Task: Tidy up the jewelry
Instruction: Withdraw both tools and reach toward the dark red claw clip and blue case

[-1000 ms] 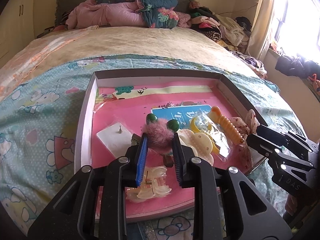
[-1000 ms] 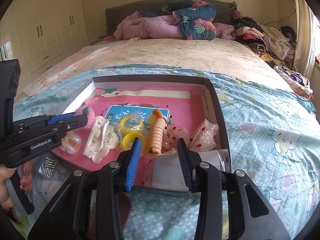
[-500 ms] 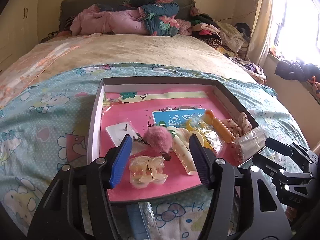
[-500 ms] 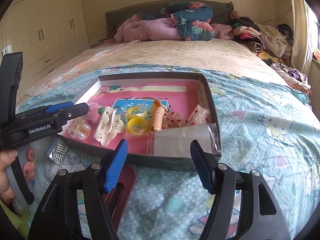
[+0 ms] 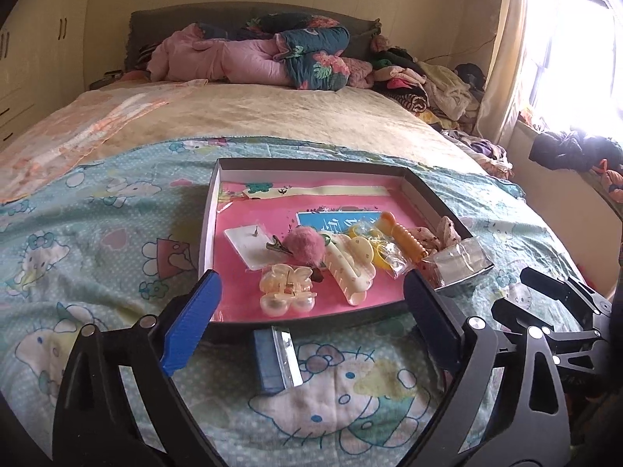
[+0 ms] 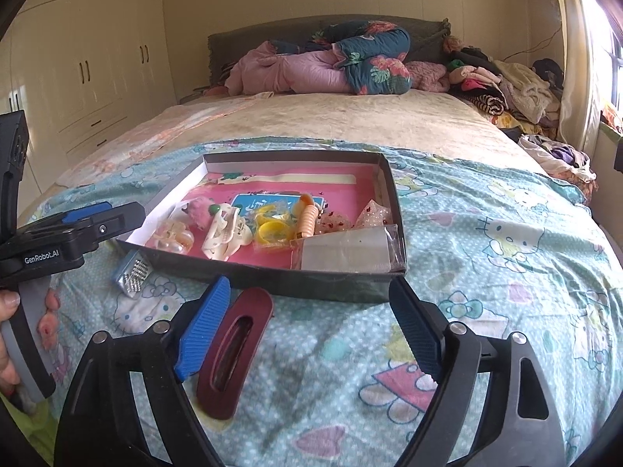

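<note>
A shallow dark box [image 5: 311,165] with a pink floor lies on the bed; it also shows in the right wrist view [image 6: 389,190]. Inside lie a pink pom-pom clip [image 5: 305,248], a pearl claw clip [image 5: 287,289], a cream claw clip [image 5: 348,268], yellow rings in a bag [image 6: 270,225], an orange clip [image 5: 405,235] and a clear packet [image 6: 348,251]. My left gripper [image 5: 311,329] is open and empty, just before the box's near wall. My right gripper [image 6: 309,329] is open and empty. A dark red barrette [image 6: 235,352] lies beside its left finger.
A small blue and silver clip [image 5: 276,358] lies on the Hello Kitty sheet before the box; it also shows in the right wrist view [image 6: 132,270]. Folded quilts [image 5: 272,58] and a pile of clothes [image 5: 428,85] fill the bed's far end. Wardrobes [image 6: 78,78] stand at left.
My left gripper opened off the pink pom-pom clip and pulled back out of the box. My right gripper opened off the clear packet and pulled back too.
</note>
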{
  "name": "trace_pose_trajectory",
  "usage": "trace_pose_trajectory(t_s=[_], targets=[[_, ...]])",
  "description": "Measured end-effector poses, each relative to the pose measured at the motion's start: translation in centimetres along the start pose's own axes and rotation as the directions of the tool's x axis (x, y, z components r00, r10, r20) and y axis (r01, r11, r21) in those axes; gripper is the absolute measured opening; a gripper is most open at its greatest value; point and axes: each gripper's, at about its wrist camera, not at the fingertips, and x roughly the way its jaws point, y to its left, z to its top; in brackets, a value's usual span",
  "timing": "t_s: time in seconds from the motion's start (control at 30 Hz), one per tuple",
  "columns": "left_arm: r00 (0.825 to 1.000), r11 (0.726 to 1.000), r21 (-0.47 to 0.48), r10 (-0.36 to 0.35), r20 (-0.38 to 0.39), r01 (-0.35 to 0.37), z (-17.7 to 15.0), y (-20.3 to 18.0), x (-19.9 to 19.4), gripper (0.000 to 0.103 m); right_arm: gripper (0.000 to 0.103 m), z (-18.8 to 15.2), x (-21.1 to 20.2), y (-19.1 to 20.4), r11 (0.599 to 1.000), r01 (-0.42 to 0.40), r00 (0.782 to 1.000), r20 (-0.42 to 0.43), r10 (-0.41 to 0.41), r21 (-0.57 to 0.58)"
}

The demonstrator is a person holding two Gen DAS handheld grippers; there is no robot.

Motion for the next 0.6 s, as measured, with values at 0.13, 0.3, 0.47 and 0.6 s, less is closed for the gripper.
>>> trace_pose_trajectory(t_s=[0.13,0.3,0.47,0.6], targets=[[1.000,1.000,0.001,-0.002,0.003,0.002,-0.7,-0.2,-1.0,0.091,0.084,-0.4,-0.8,0.5,1.000,-0.005,1.000,0.006,0.005,-0.012],[1.000,1.000,0.003,0.008,-0.003,-0.008,-1.9,-0.1,-1.8,0.091,0.084,-1.1,-1.8,1.3,0.999,-0.013,1.000,0.008,0.013,-0.034],[1.000,1.000,0.004,0.018,-0.009,-0.018,-3.0,0.2,-2.5,0.091,0.085,-1.7,-2.2,2.3,0.999,-0.028,1.000,0.000,0.028,-0.047],[0.999,1.000,0.005,0.026,-0.020,-0.026,-4.0,0.6,-3.0,0.091,0.085,-2.3,-2.1,3.0,0.998,-0.041,0.999,-0.016,0.040,-0.057]])
